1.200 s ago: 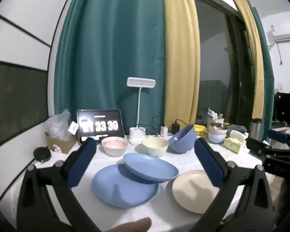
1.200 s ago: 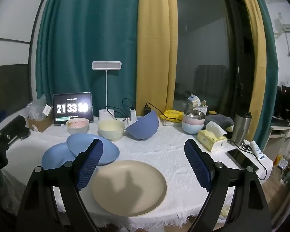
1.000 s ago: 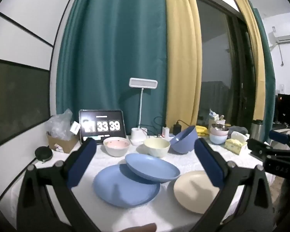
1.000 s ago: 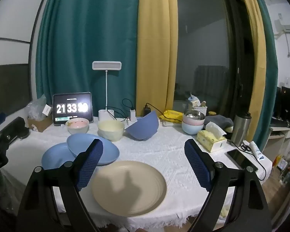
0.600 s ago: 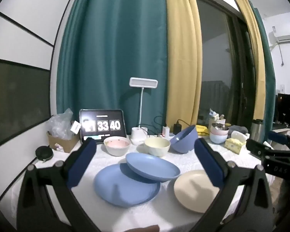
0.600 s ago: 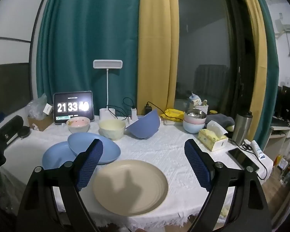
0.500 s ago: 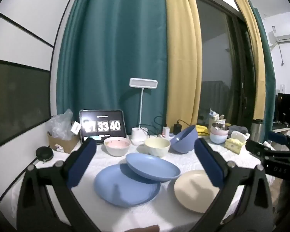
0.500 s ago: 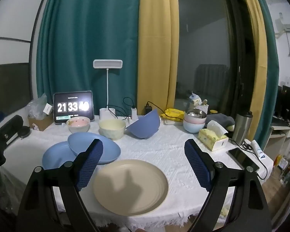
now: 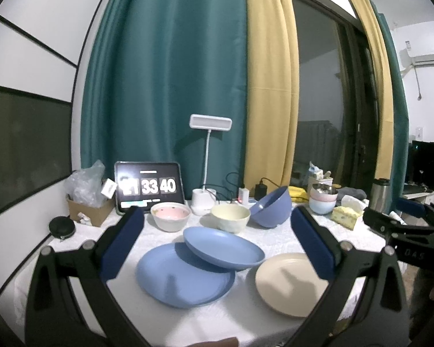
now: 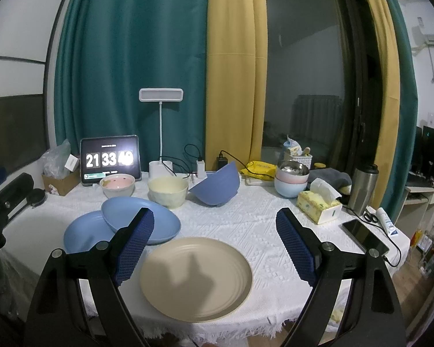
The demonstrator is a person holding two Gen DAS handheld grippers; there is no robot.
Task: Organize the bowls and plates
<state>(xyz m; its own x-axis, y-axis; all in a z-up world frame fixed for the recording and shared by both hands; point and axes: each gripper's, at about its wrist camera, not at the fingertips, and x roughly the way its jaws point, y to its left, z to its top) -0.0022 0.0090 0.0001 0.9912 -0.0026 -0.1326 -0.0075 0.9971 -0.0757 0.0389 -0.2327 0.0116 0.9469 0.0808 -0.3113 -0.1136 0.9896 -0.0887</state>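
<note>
Beige plate (image 10: 196,277) sits low centre on the bench (image 10: 246,217), right between the gaping, empty right tongs (image 10: 214,248), so that hand's closest. Left tongs (image 9: 217,245), also wide and empty, face the blue plates (image 9: 185,274).

Left wrist view: I look forward along the left hand-held gripper (image 9: 215,240), held above the near left edge of the bench (image 9: 277,241), facing the curtains; jaws frame the blue plates (image 9: 185,274).
Right wrist view: I look along the right hand-held gripper (image 10: 215,244) from the near edge, further right, same heading; beige plate (image 10: 196,274) sits close under centre.
Nearness: both hang back off the bench edge, nothing touched.
Shared: both views take in the plates, the three bowls, clock tablet (image 10: 110,159) and lamp (image 9: 210,123).
Cross-sight: each view catches the other gripper at its margin.
</note>
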